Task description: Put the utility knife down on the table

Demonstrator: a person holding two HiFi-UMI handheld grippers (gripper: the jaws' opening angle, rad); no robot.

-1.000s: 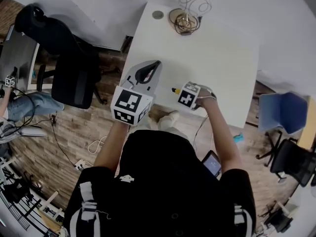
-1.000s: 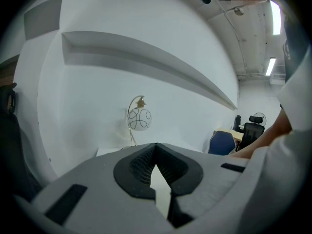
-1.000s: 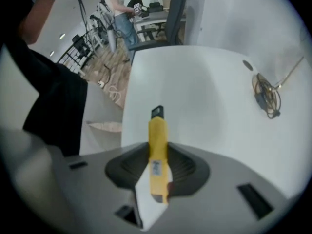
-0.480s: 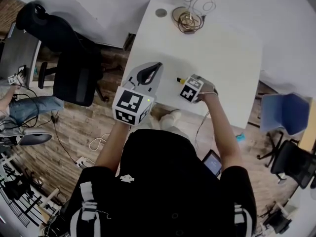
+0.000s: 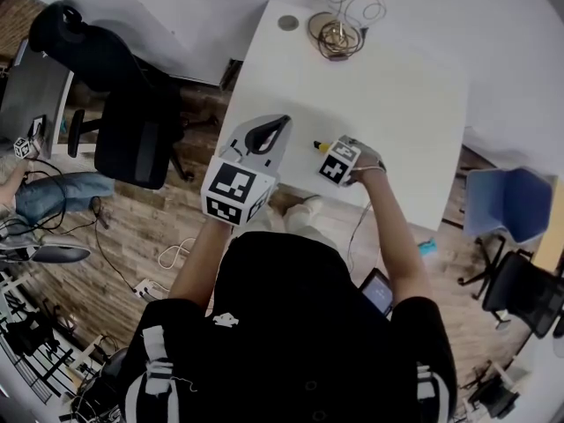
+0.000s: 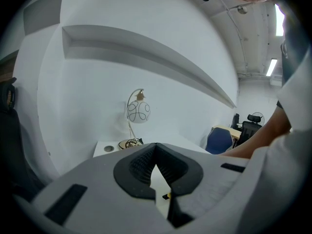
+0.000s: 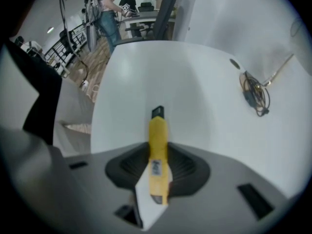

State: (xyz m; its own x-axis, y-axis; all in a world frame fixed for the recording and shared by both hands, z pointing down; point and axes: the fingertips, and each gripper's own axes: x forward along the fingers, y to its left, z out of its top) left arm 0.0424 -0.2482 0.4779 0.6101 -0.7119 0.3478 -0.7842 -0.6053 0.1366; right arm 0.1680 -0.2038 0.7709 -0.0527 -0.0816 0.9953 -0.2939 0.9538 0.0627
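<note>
A desk lamp with a round white globe shade crossed by dark lines [image 6: 139, 111] was seen at the far end of the white surface [image 5: 397, 104], and its base was ringed by a coiled dark cable [image 5: 335, 35]. A small grey round disc [image 5: 288, 23] was seen on the surface just beside the coil. A black office chair [image 5: 123, 122] was placed on the wood-plank floor [image 5: 132, 227] to the left, a blue chair [image 5: 507, 203] to the right. A thin white cable [image 5: 172, 258] was seen lying looped on the floor.
</note>
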